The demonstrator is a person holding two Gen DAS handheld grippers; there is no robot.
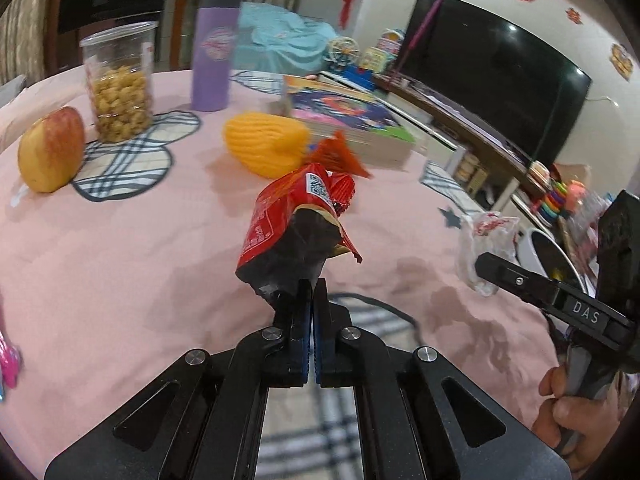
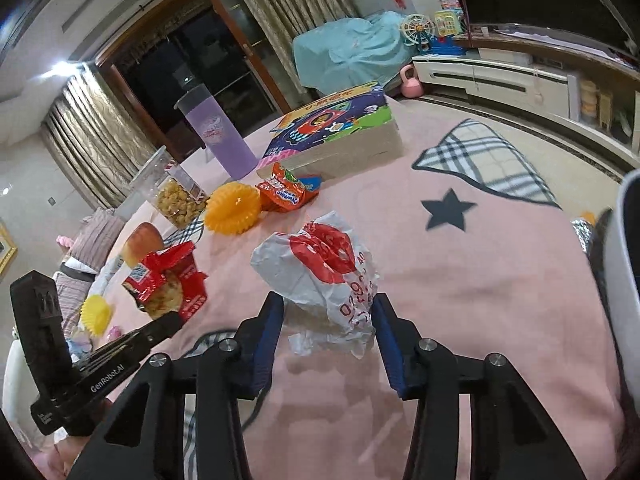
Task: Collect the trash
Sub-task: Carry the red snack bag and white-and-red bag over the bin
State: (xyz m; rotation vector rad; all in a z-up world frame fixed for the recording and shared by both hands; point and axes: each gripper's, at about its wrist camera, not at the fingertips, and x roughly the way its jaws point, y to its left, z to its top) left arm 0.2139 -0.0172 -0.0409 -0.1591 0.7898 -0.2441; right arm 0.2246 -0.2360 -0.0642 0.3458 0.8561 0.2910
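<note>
Left hand-held gripper is clamped on a red snack wrapper, lifted off the pink counter. Right hand-held gripper squeezes a crumpled white paper bag; the white bin lies just beyond the right one, nearer it.

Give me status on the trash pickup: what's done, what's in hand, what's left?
Done: nothing visibly binned; a white bin sits past the table edge. In hand: left gripper shut on the red snack wrapper, lifted; right gripper clamps the crumpled white bag. Left: the orange snack packet by the book still lies on the pink tablecloth, then drop everything in the bin.
</note>
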